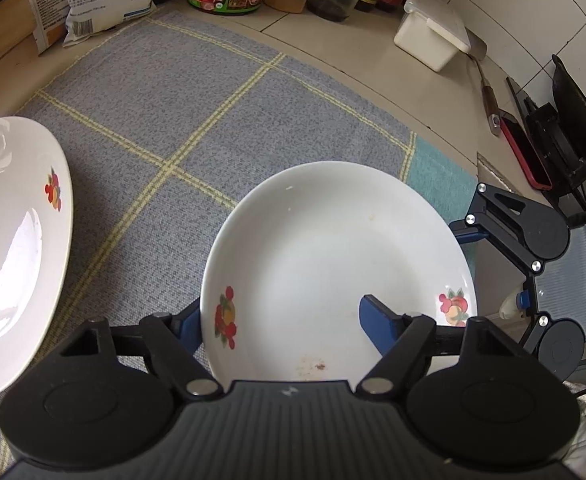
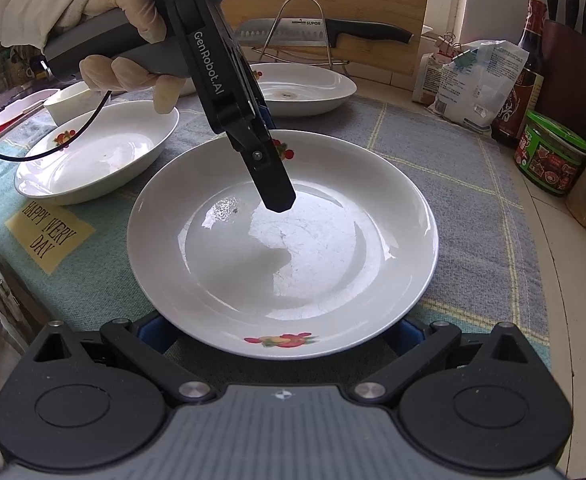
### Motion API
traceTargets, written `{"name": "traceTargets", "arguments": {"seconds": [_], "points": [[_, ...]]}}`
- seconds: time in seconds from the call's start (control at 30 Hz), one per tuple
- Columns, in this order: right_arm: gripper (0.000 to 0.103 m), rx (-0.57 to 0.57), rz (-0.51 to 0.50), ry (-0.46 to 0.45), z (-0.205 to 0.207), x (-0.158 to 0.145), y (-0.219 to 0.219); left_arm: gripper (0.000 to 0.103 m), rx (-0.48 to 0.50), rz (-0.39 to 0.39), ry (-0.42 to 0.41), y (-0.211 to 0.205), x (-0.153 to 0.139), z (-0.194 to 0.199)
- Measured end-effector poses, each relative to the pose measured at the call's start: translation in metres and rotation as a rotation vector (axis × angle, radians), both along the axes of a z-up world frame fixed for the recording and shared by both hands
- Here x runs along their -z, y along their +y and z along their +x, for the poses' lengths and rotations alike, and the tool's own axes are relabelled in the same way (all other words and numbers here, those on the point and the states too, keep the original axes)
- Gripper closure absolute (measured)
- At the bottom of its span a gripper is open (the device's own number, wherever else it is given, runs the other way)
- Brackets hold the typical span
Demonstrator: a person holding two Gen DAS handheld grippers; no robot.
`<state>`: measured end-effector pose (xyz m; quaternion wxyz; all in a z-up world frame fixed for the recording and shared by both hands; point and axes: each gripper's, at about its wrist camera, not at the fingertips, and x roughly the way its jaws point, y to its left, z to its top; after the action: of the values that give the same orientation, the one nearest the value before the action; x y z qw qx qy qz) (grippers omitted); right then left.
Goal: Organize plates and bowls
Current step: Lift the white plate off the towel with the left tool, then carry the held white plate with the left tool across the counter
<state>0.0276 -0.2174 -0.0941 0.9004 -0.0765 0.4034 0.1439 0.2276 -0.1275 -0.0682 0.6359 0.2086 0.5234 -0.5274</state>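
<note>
On the mat (image 2: pixel 73 256), "HAPPY EVERY DAY" label (image 2: pixel 49 236).

L gripper (image 1: pixel 281 322) straddles rim of white plate (image 1: pixel 333 248) on checked cloth (image 1: pixel 181 120), one blue finger inside, one outside; 2nd plate (image 1: pixel 13 240) at left, R gripper (image 1: pixel 505 248) beside.
</note>
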Motion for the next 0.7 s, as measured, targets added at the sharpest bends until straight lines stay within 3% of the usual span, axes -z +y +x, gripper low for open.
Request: {"name": "traceTargets", "arguments": {"seconds": [0.7], "points": [[0.000,-0.011,-0.009,0.009,0.011,-0.016,-0.007,0.026,-0.054,-0.032,-0.037,-0.005,-0.012,0.005]]}}
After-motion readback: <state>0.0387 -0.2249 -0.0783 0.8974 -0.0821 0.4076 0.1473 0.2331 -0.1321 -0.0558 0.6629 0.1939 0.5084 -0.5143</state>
